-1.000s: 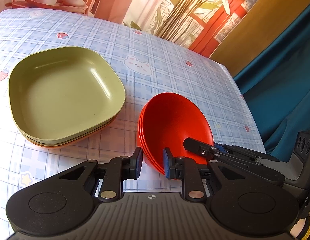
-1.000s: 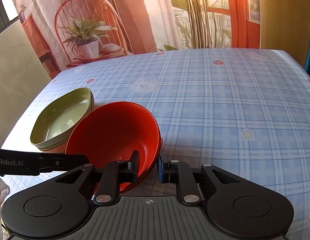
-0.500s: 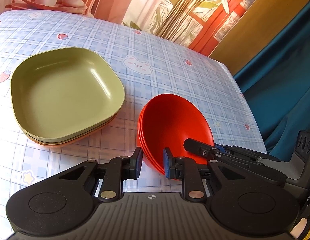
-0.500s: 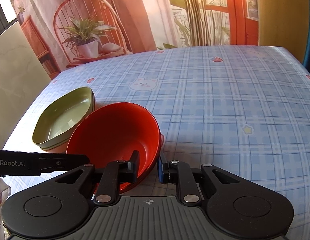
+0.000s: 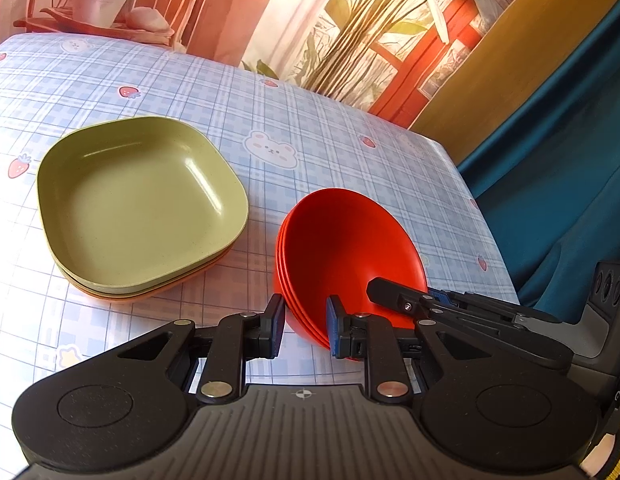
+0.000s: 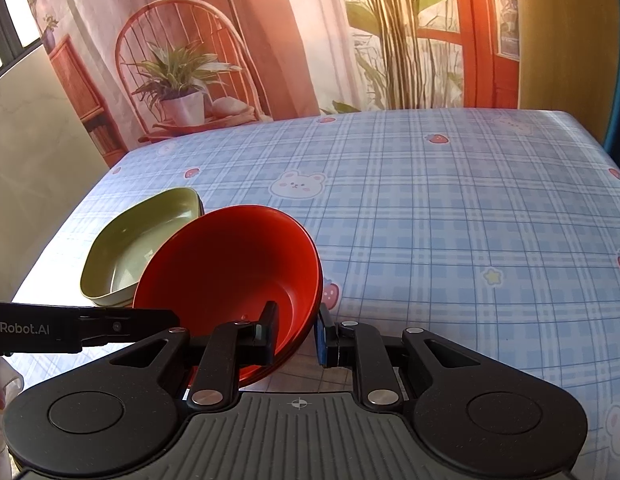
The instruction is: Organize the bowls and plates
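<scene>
A stack of red bowls (image 5: 345, 252) stands on the checked tablecloth, with several rims showing; it also shows in the right wrist view (image 6: 230, 276). My left gripper (image 5: 306, 326) straddles the stack's near rim with a visible gap to the outer finger. My right gripper (image 6: 296, 334) straddles the rim on the opposite side, with a small gap at the outer pad. A stack of square plates, green on top (image 5: 138, 200) over orange ones, lies to the left; it also shows in the right wrist view (image 6: 138, 236).
The table's (image 6: 449, 220) right edge (image 5: 481, 216) runs close by the bowls, with a blue curtain (image 5: 569, 184) beyond it. A printed backdrop hangs behind the far edge.
Both views have shifted slightly; the plates and bowls sit a little farther up in the frames. The fingers hold the same stance around the bowl rims.
</scene>
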Demonstrator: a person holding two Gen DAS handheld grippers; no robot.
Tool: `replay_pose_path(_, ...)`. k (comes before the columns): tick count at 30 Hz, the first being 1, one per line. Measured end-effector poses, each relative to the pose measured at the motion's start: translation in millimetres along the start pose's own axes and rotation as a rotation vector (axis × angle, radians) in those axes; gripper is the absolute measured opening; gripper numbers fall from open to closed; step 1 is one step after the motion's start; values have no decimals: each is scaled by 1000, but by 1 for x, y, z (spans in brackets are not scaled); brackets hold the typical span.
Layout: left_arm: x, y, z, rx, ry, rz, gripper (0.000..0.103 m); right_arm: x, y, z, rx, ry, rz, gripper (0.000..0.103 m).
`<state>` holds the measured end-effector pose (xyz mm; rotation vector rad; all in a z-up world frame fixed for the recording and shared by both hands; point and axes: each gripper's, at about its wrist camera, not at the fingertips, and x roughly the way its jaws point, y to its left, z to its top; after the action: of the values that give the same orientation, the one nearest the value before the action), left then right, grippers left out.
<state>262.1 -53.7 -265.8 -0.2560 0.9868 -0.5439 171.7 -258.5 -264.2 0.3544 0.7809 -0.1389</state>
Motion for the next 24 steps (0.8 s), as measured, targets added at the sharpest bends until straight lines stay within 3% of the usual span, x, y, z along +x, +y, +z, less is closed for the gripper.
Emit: replay_pose_path(24, -54, 46, 15, -100, -137, 4, 22, 16, 77, 43, -131, -20, 25, 19)
